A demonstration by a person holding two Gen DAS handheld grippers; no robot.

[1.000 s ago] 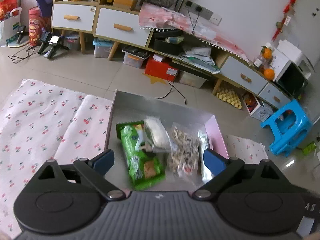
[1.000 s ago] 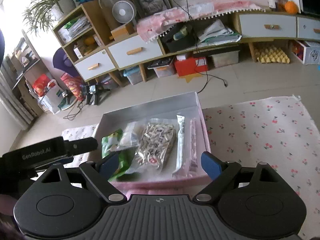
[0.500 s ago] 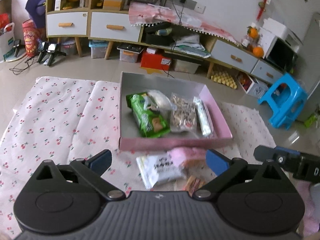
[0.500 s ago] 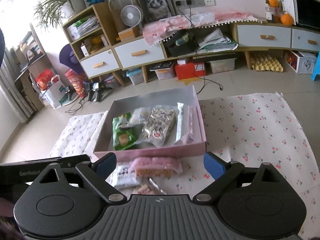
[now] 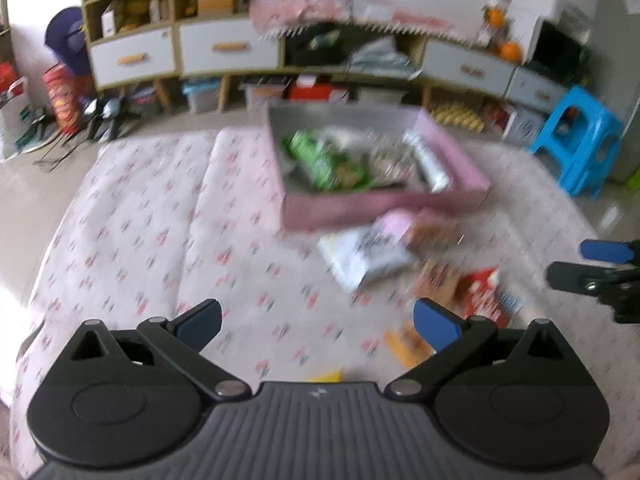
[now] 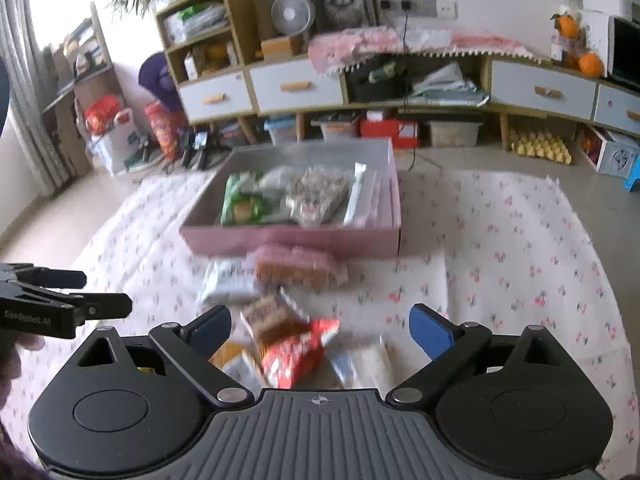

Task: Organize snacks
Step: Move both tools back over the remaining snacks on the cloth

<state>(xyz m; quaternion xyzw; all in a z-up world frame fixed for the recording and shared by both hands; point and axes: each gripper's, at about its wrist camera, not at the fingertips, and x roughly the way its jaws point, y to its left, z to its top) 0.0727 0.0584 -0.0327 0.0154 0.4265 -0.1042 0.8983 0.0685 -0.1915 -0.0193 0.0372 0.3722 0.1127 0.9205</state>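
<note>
Cherry-print cloth [image 6: 520, 248] lay underneath; you withdrew both empty, released jaws from the pink box [image 6: 288, 236], exposing loose snacks [image 6: 292, 344] at 6 o'clock.

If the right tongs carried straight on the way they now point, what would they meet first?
Probably the red snack packet, lying on the cherry-print cloth between the open right tongs; depth is unclear through the blur.

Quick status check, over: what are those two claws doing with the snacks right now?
Left claw open, empty. Right claw open, empty, over red packet. Pink box part filled; loose packets lie before it. Nothing blocking.
</note>
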